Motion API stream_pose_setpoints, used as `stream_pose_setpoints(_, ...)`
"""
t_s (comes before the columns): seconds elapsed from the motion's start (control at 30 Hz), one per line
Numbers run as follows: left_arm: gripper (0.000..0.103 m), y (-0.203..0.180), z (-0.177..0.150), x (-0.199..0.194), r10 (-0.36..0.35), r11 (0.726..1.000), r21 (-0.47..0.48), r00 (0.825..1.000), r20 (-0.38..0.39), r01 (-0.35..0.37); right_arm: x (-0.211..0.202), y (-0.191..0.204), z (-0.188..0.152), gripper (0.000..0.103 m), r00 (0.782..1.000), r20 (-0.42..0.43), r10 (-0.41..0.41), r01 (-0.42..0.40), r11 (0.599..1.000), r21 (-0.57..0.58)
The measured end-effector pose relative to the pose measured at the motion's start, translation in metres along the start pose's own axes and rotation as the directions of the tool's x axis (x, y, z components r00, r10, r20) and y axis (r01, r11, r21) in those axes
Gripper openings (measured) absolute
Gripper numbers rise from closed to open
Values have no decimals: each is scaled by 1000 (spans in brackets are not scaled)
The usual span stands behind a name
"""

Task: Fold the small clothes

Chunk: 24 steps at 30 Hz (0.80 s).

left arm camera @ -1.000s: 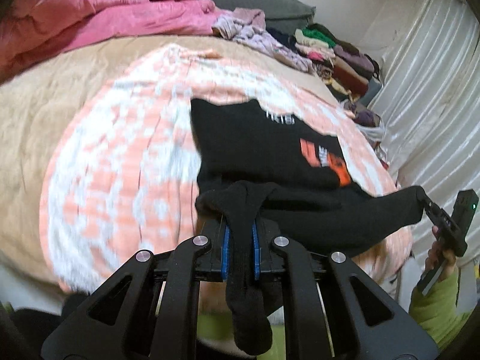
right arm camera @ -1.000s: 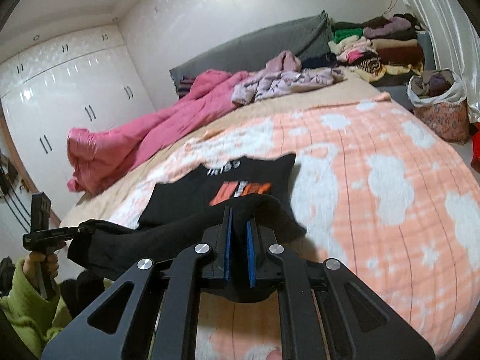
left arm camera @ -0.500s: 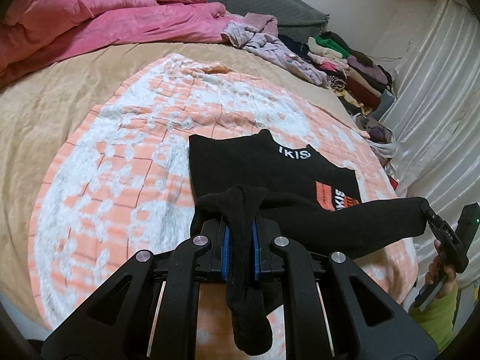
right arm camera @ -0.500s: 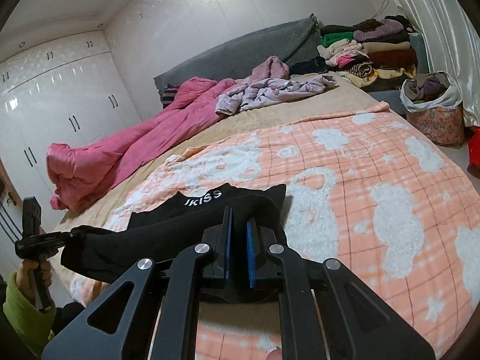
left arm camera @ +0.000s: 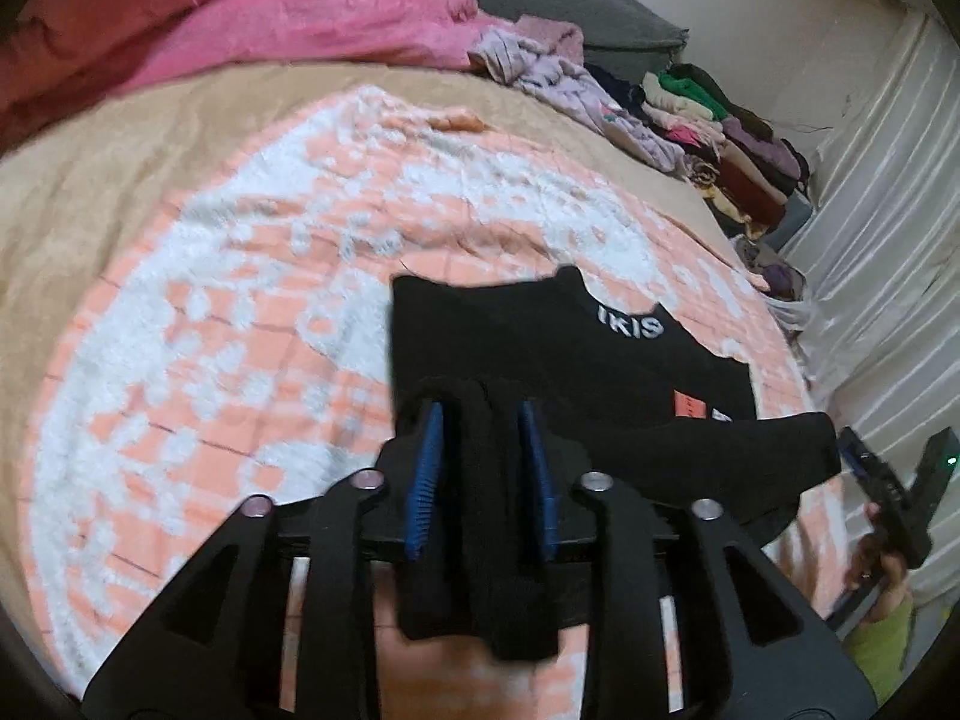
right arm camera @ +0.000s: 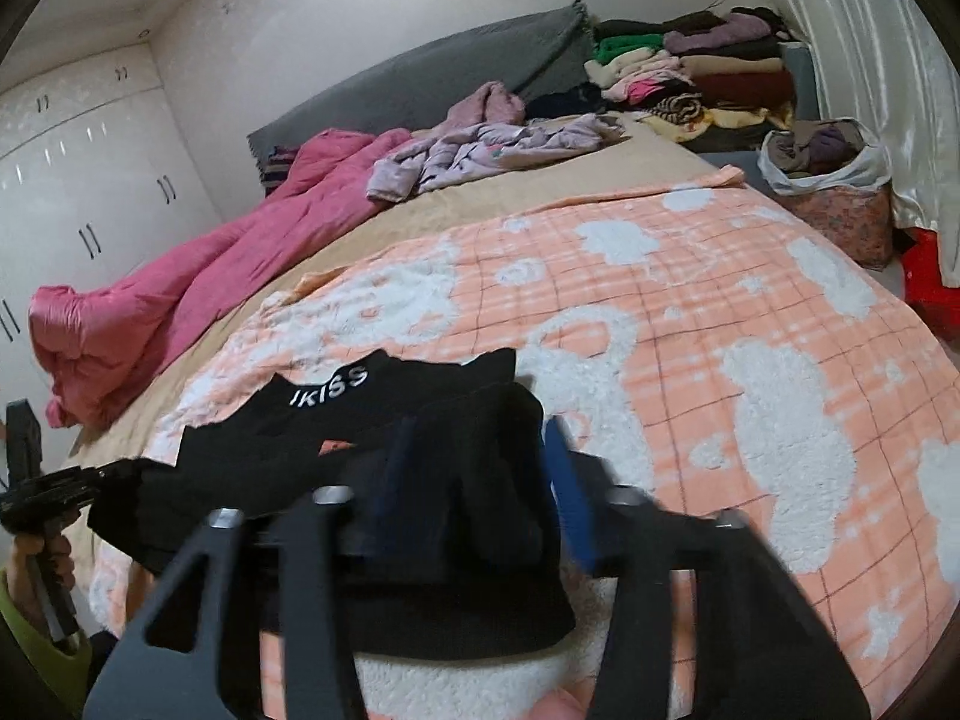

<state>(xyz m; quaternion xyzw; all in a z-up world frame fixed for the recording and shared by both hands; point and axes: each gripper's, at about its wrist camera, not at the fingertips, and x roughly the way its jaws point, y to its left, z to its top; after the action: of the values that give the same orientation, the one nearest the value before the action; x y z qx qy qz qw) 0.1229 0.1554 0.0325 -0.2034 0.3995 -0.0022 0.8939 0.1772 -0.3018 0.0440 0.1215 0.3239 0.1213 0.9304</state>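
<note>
My left gripper (left arm camera: 480, 450): jaws have just been opening, blue pads now apart, a bunched fold of the black shirt (left arm camera: 576, 372) sits loose between them and hangs down toward 6 o'clock. My right gripper (right arm camera: 480, 468): jaws also just opening, pads apart and blurred, black cloth lies between them, not pinched. In the left view the right gripper shows at 4 o'clock, just off the shirt's folded edge, with a hand (left arm camera: 882, 564) in a green sleeve (left arm camera: 882, 642) below it. In the right view the left gripper sits at 9 o'clock at the other end of that fold.

Shirt lies on the orange-and-white blanket (right arm camera: 720, 330), lower half folded up over the body, white lettering at the collar toward 12 o'clock, a bit of orange print peeking out under the fold.

Farther at 11 o'clock a pink quilt (right arm camera: 180, 288), at 12 a lilac garment heap (right arm camera: 480, 150), grey headboard (right arm camera: 420, 72). At 1 o'clock stacked clothes (right arm camera: 690, 72), a bag of clothes (right arm camera: 828, 180) at 2, white wardrobe (right arm camera: 78, 180) at 9–10.
</note>
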Motion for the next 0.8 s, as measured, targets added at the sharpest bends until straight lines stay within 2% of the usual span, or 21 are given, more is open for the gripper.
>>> stream_pose_setpoints(0.1, 33, 6, 0, -11, -4, 1000, -18, 1000, 31, 5, -4, -1, -2, 47, 1000, 7, -10, 10, 1000, -3)
stream_pose_setpoints(0.33, 33, 3, -20, -35, 57, 995, 77, 996, 74, -62, -15, 26, -21, 47, 1000, -9, 7, -8, 994, -105)
stream_pose_setpoints(0.43, 30, 5, -38, -38, 60, 993, 103, 997, 57, -66, -18, 40, -35, 47, 999, -33, 34, -38, 989, -141)
stream_pose_setpoints(0.57, 21, 7, -60, -41, 75, 987, 138, 997, 31, -78, -16, 54, -52, 45, 996, -80, 47, -61, 980, -191)
stream_pose_setpoints(0.8, 20, -10, -85, -27, 84, 969, 233, 996, -23, -76, -4, 76, -79, 41, 989, -143, 26, -67, 956, -286)
